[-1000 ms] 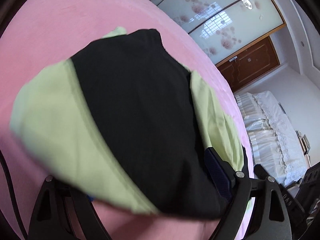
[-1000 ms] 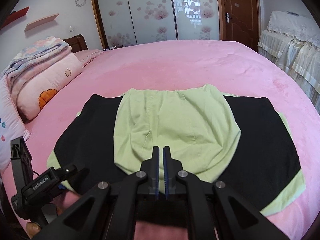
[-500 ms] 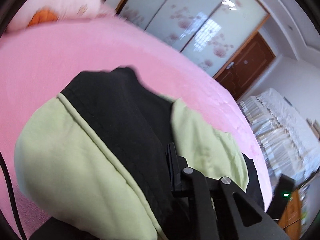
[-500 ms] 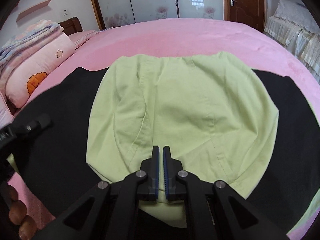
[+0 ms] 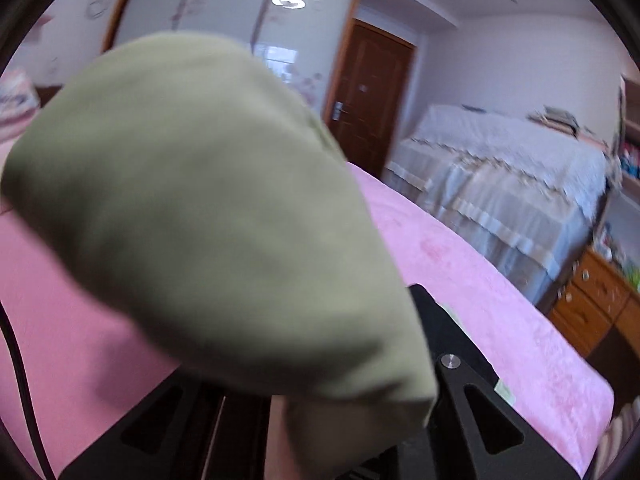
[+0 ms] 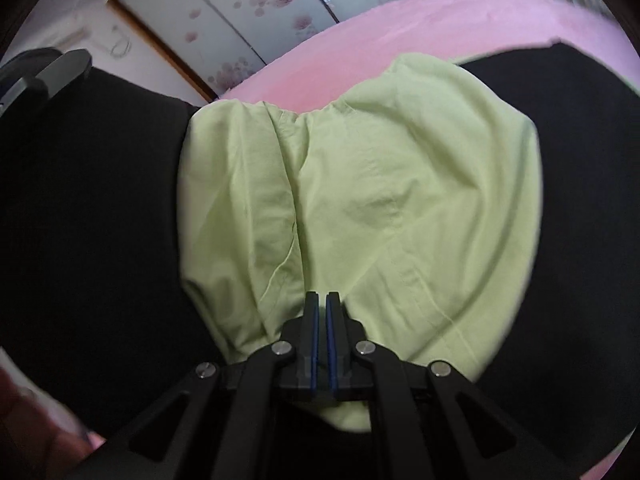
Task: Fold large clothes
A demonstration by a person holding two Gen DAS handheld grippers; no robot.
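Note:
A large garment in light green and black lies on the pink bed. In the right wrist view its green middle panel (image 6: 360,208) has black parts (image 6: 92,216) on both sides. My right gripper (image 6: 321,300) is shut just above the green panel's near edge, with no cloth seen between the pads. In the left wrist view a lifted green fold of the garment (image 5: 208,216) hangs over my left gripper and hides its fingertips. The left gripper's body (image 6: 44,76) shows at the upper left of the right wrist view, above the black cloth.
The pink bed (image 5: 500,312) runs to an edge at the right. Beyond it stand a second bed with a white lace cover (image 5: 508,184), a wooden drawer unit (image 5: 592,304), a brown door (image 5: 372,96) and floral sliding wardrobe doors (image 6: 248,28).
My left gripper has lifted its side of the garment and swung it up and over toward the right. The right gripper has dropped closer to the green panel and tilted.

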